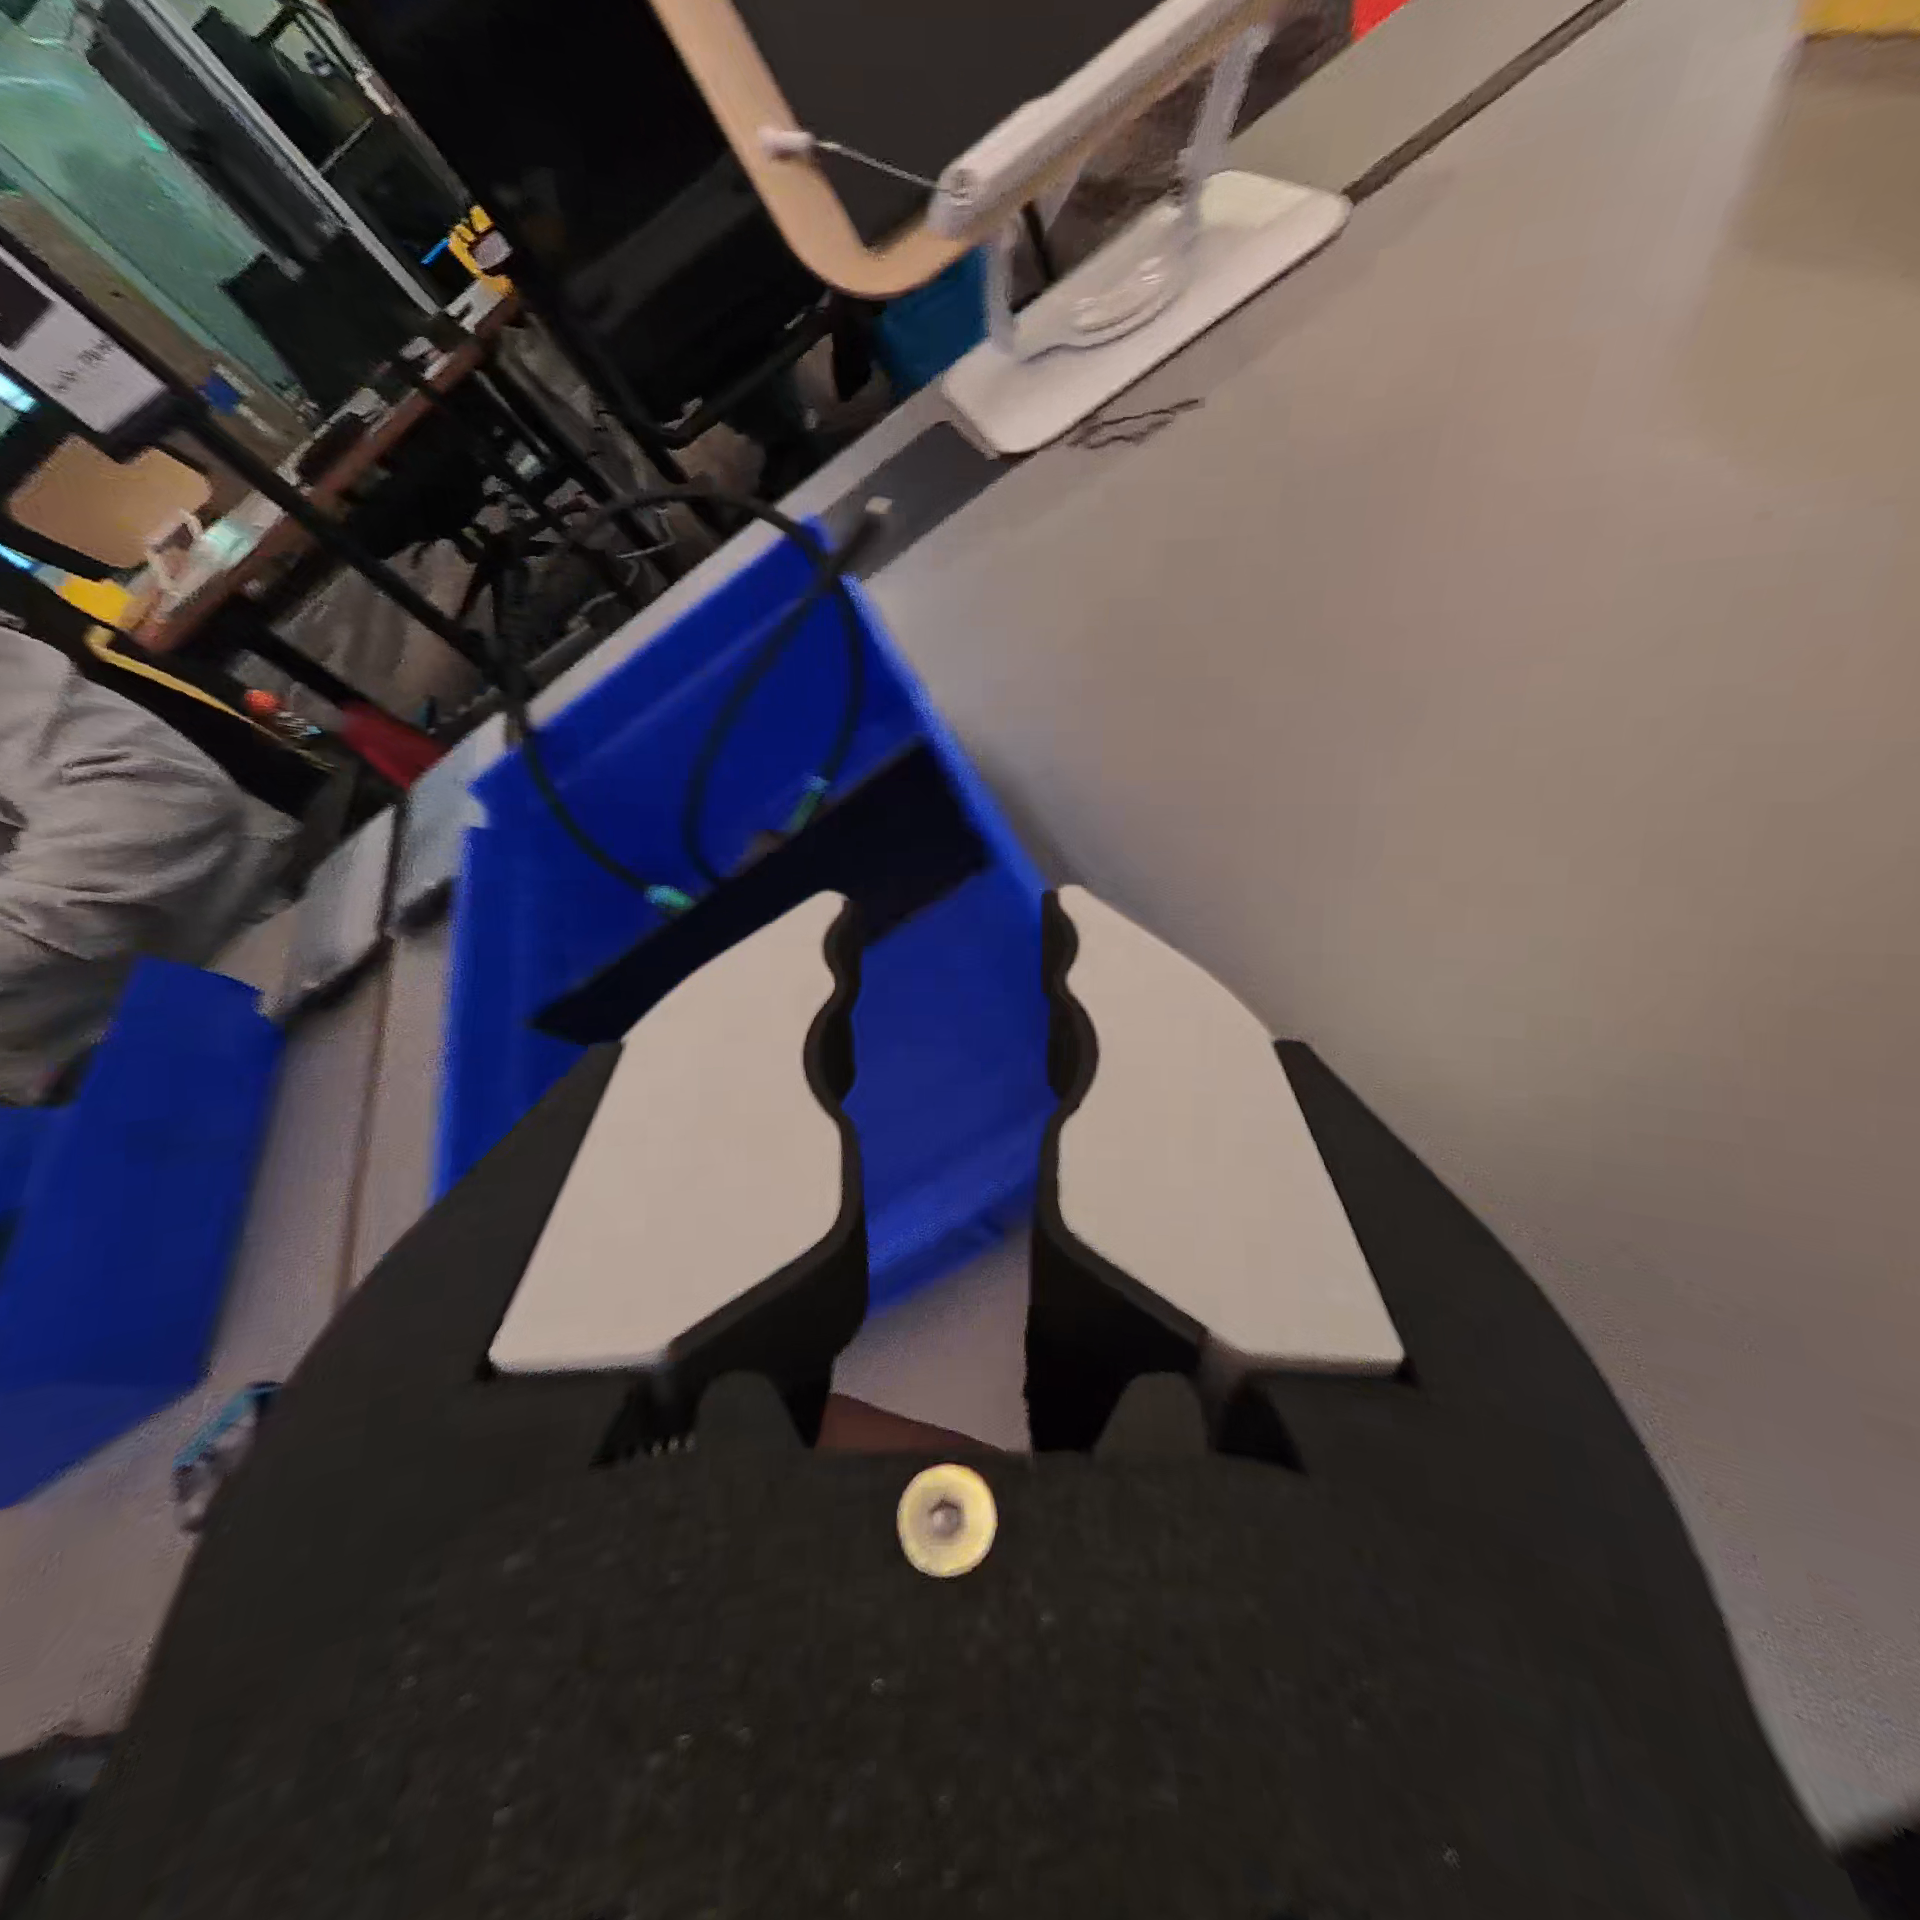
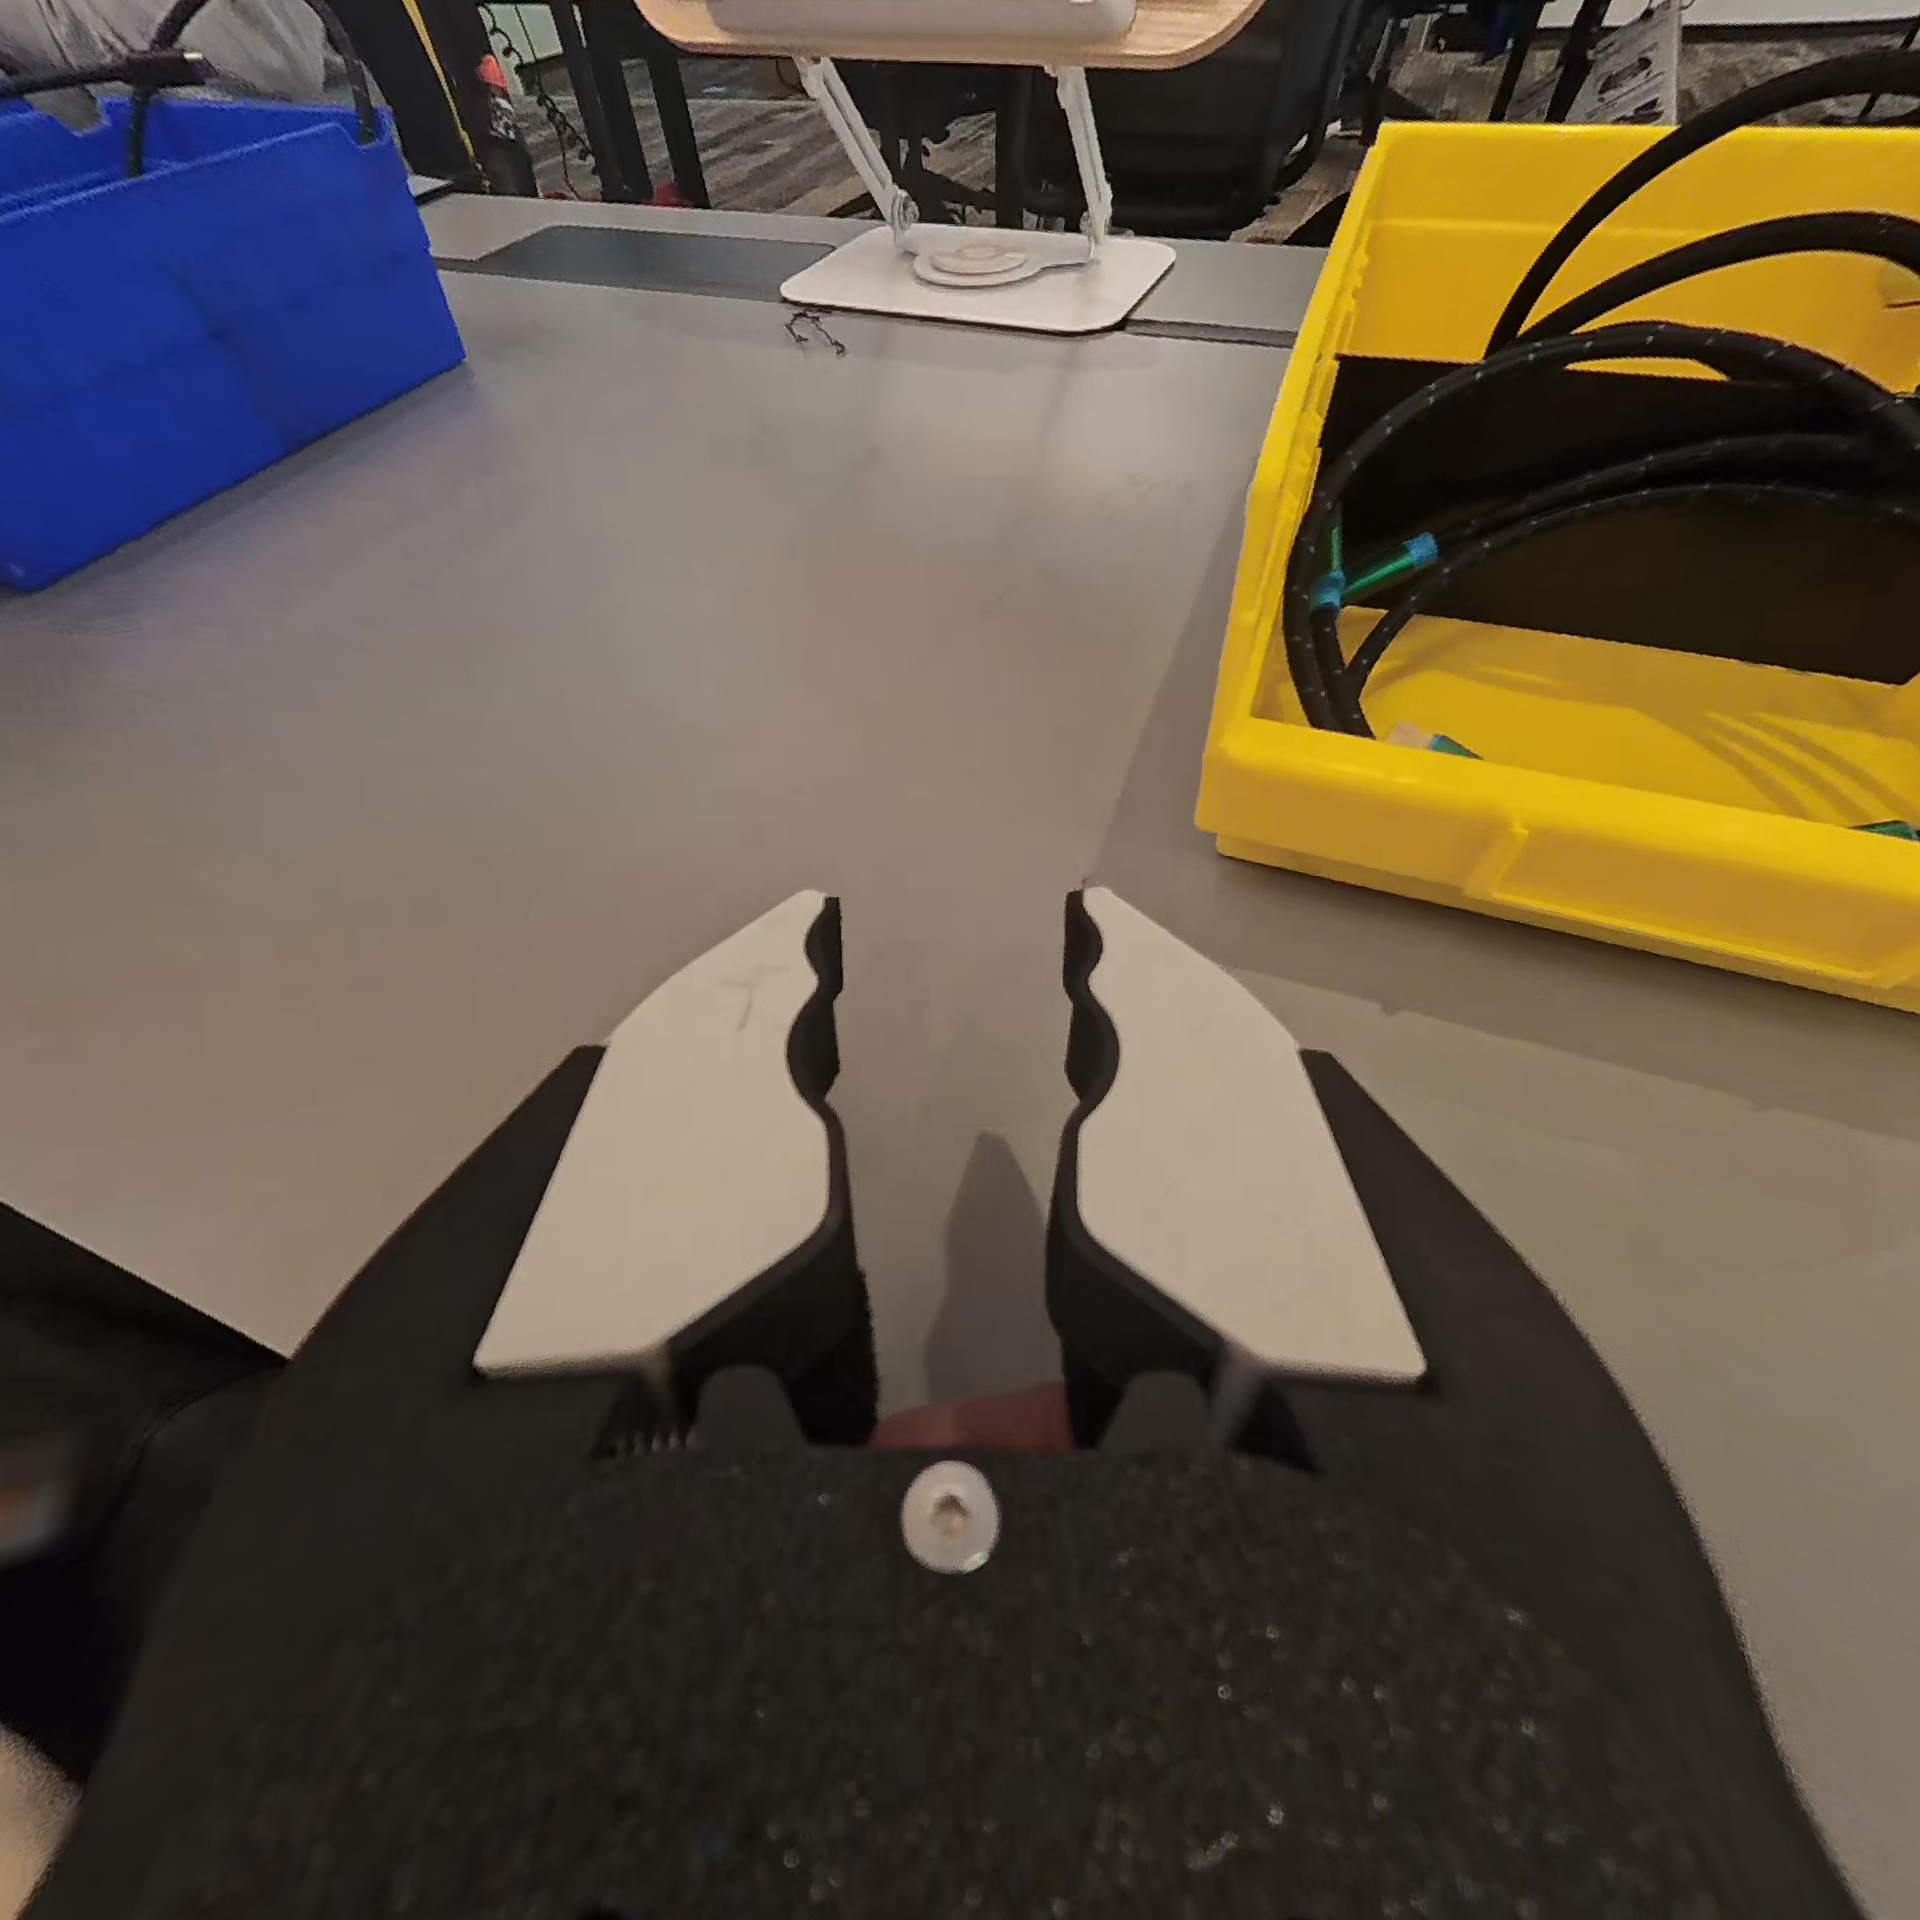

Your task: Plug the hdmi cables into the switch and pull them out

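My left gripper (image 1: 948, 909) is open and empty, tilted, hovering just before a blue bin (image 1: 717, 935). A black HDMI cable (image 1: 779, 665) with teal-collared plugs loops out of that bin. A dark flat piece (image 1: 831, 883), possibly the switch, lies across the bin's inside. My right gripper (image 2: 951, 914) is open and empty above the bare grey table (image 2: 675, 623). To its right a yellow bin (image 2: 1558, 831) holds several coiled black braided HDMI cables (image 2: 1455, 488) with blue and green plug collars. The blue bin (image 2: 208, 343) also shows at the far left of the right wrist view.
A white stand (image 2: 987, 281) with a wooden shelf stands at the table's back edge; it also shows in the left wrist view (image 1: 1143, 312). A second blue bin (image 1: 125, 1195) sits lower left. A person's grey sleeve (image 1: 104, 831) is at the left. Chairs and racks stand beyond the table. The grippers' ends are close to 45 cm from one another.
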`<state>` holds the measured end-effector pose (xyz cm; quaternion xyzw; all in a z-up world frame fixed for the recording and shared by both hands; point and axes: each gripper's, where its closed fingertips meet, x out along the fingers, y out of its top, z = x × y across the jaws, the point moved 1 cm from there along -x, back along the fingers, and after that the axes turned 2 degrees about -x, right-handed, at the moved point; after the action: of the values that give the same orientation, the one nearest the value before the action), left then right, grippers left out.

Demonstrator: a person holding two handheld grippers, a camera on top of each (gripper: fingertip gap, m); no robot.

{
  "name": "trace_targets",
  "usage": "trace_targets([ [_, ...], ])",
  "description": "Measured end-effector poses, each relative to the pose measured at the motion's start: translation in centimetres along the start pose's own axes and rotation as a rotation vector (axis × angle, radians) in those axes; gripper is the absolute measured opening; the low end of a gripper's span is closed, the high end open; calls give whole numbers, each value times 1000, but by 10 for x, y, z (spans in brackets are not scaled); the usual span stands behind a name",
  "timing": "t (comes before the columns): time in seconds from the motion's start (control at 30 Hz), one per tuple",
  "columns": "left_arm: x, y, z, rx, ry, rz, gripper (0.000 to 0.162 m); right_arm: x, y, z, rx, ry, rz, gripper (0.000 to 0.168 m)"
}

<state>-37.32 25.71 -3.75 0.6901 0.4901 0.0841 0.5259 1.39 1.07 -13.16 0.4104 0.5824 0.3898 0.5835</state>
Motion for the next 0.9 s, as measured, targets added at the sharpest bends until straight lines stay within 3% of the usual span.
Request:
trace_targets([
  [0.13,55,-8,-56,63,-50,-138,28,1,0,-2,5,15,-3,40],
  [0.33,128,-40,-83,188,-205,-320,36,-1,-4,0,9,9,-15,40],
  [0.37,134,-42,-85,222,-222,-330,27,-1,-5,1,13,6,-20,41],
  [0.4,137,-42,-87,257,-237,-329,5,-2,-6,2,17,3,-23,41],
  [0.47,141,-38,-93,287,-249,-340,4,-4,-6,4,28,-2,-23,40],
  [0.6,137,3,-119,206,-212,-251,4,-5,-3,-3,3,27,-5,40],
  [0.67,127,31,-134,150,-200,-193,3,0,-4,-15,-119,47,-20,42],
  [0.9,49,151,-130,99,-271,67,3,16,-12,-84,-275,260,-82,40],
])
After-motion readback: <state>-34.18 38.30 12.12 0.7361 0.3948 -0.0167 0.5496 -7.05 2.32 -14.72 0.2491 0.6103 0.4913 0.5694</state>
